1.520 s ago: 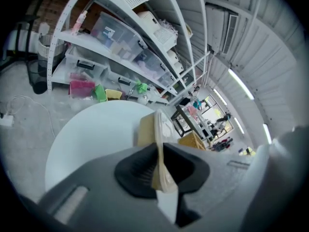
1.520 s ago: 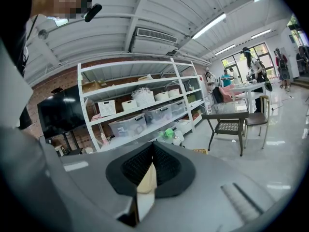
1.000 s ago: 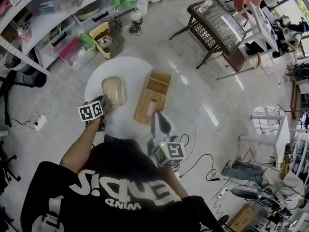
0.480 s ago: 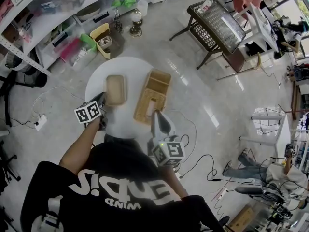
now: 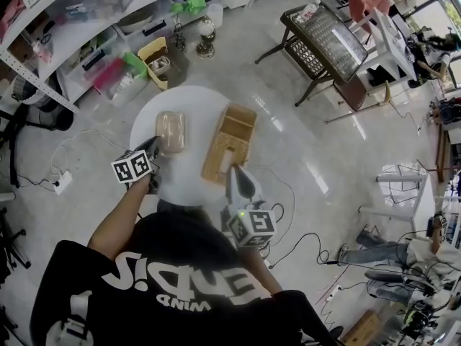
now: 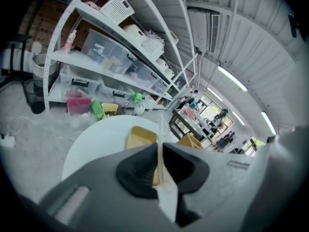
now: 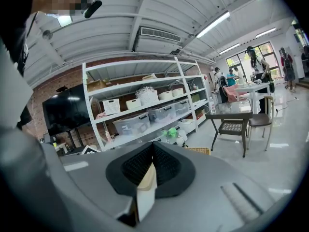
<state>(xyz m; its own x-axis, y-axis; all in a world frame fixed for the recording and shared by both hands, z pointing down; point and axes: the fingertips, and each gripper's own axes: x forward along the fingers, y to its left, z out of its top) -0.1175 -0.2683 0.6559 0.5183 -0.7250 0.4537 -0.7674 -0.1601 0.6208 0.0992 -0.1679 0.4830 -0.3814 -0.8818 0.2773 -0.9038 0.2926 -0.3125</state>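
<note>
While right gripper (image 7: 150, 164) is closed, empty | left gripper (image 6: 160, 150) pinches clear lid (image 5: 171, 131)

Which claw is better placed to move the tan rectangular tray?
Probably left: the left claw is shut on the tan rectangular tray; the right claw, shut, sits by the woven wicker box.

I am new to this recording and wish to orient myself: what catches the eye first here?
A round white table sits in the middle of the head view. On it are a tan tray, its near edge clamped by the left gripper, and a long woven box to the tray's right. White shelves fill the upper left.
</note>
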